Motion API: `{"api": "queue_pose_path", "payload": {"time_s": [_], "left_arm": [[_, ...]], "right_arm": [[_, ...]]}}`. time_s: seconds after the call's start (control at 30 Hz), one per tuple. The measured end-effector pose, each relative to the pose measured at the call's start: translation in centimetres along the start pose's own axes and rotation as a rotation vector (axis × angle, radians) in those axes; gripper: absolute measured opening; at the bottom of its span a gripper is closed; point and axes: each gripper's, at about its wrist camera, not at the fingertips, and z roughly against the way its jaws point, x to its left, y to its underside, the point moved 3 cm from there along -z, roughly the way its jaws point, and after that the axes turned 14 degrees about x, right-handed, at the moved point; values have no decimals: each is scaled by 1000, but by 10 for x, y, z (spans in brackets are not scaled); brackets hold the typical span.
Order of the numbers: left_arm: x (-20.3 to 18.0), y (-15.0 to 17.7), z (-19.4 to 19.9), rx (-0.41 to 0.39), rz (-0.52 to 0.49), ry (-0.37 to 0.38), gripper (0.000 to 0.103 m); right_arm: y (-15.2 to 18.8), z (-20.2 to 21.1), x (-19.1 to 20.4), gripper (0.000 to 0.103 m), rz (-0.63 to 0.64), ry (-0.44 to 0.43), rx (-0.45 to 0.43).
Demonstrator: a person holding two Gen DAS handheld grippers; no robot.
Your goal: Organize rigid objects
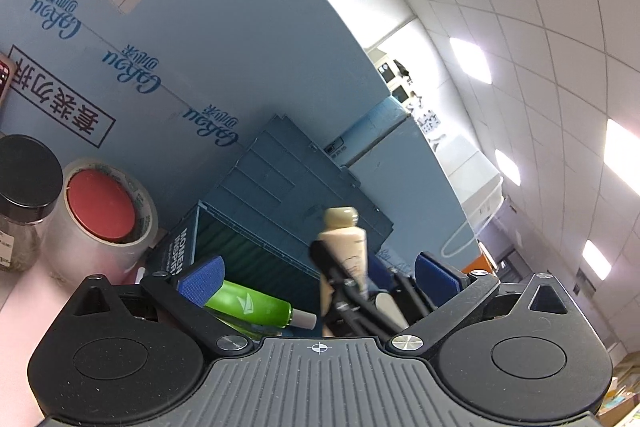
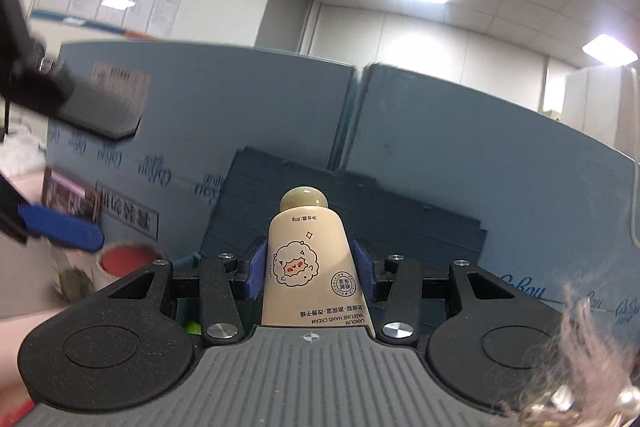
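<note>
Right claw [image 2: 312, 267] grips the cream hand cream tube [image 2: 310, 263], cap up, above the dark blue box [image 2: 360, 195]. Left claw [image 1: 316, 275] gapes wide, nothing between its pads; a green tube [image 1: 252, 305] lies below it.

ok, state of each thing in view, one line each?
right gripper: shut on the hand cream tube
hand cream tube: held, cap pointing away from the camera, cap on
left gripper: open, nothing between the pads
green tube: lying on its side, white cap on
tape roll: on its side, red core showing
jar: black lid on
dark blue bin: holds the green tube
</note>
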Motion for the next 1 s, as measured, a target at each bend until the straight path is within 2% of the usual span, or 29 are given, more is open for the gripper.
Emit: {"api": "queue_pose_path", "payload": {"time_s": [0.13,0.27,0.5,0.6,0.73,0.8,0.87,1.0], "left_arm": [[1,-1,-3,5,3,-1,102],[3,-1,-5,9,7,-5,102],[3,-1,-6,13,7,-6,102],[2,0,-6,14,4,-5,102],[1,-1,-6,14,1,-2,102],[0,-1,-6,8,-2,2,102],[-2,0,-6,-5,-10,9,102],[-11,2,-2,-53,-44,27,102]], "right_arm": [[10,-9,12,43,105,31,24],[19,-17,22,43,193,12,57],[21,-19,17,43,173,-63,86],[19,-21,12,41,122,-100,105],[15,-19,7,44,38,-154,119],[13,-14,6,49,19,-135,103],[10,-5,1,61,-33,-140,83],[7,16,-18,70,-188,-162,41]]}}
